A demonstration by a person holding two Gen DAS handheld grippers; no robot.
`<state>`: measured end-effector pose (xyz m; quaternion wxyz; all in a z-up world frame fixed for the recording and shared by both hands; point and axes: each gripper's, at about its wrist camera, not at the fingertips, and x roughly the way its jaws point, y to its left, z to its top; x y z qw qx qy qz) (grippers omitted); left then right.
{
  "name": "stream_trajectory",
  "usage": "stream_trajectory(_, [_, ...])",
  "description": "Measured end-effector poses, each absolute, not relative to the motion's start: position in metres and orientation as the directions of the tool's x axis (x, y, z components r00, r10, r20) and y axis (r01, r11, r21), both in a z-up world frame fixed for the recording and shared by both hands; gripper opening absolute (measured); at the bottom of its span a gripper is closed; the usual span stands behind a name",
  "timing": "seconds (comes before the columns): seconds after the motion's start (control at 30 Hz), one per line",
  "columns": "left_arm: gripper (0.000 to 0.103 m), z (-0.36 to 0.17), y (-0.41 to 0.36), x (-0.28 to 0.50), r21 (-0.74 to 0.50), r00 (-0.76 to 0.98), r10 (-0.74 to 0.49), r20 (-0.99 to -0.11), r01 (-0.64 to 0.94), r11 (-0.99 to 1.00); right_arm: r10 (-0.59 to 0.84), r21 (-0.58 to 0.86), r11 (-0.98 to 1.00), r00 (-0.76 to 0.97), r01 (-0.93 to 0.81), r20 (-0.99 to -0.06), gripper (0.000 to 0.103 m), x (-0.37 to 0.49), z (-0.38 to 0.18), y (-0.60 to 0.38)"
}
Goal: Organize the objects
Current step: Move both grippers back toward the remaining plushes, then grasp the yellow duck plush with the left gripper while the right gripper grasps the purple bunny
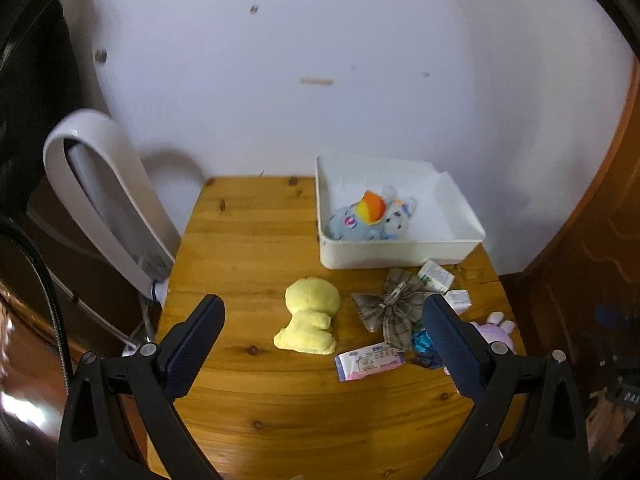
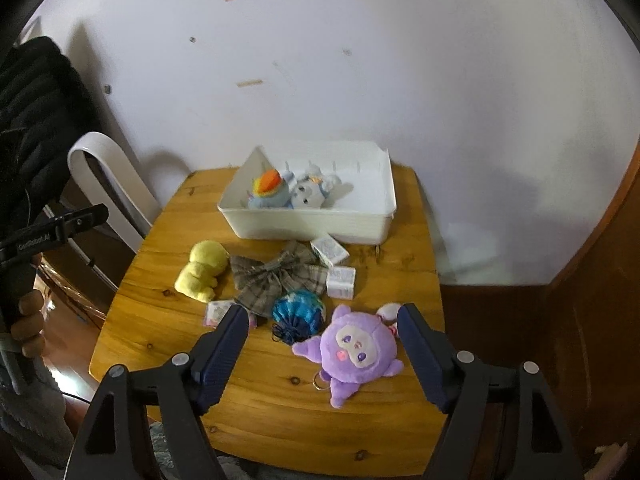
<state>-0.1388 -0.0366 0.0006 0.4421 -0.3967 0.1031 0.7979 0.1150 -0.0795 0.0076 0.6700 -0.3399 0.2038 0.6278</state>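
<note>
The wooden counter [image 2: 280, 412] is carrying everything here, pushed up against a white wall. At its far side the white bin [image 2: 312, 224] is sitting with two soft toys lying inside: a blue one with an orange mane [image 2: 269, 191] and a pale grey one [image 2: 308, 195] right beside it. Out on the counter, the purple plush [image 2: 358, 354] is lying face up. The right hand-held gripper [image 2: 322, 318] is hovering over it, jaws spread wide and gripping nothing. The yellow plush [image 1: 310, 322] is lying on its side near the middle, and the left hand-held gripper [image 1: 322, 308] is hanging above it, jaws spread too, also empty. Between the two plush toys a plaid bow [image 2: 276, 276] is sprawling, a blue drawstring pouch [image 2: 298, 312] touching its near edge. Two small white boxes [image 2: 330, 250] are resting just beside the bin's front wall, and a tissue pack [image 1: 368, 360] is lying near the yellow plush.
</note>
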Motion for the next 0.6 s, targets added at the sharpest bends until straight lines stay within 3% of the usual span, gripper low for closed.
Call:
stream_trajectory(0.27, [0.1,-0.065,0.002,-0.153,-0.125,-0.265,0.52,-0.812,-0.791,-0.598,0.602,-0.133,0.094,0.163,-0.987,-0.781,0.079,0.155,-0.05,-0.048])
stream_trajectory(0.6, [0.1,-0.134,0.042,-0.182,-0.149,-0.163,0.415,-0.895,-0.768,-0.623,0.464,-0.027,0.232,0.135,-0.972,-0.876,0.079,0.193,-0.12,-0.014])
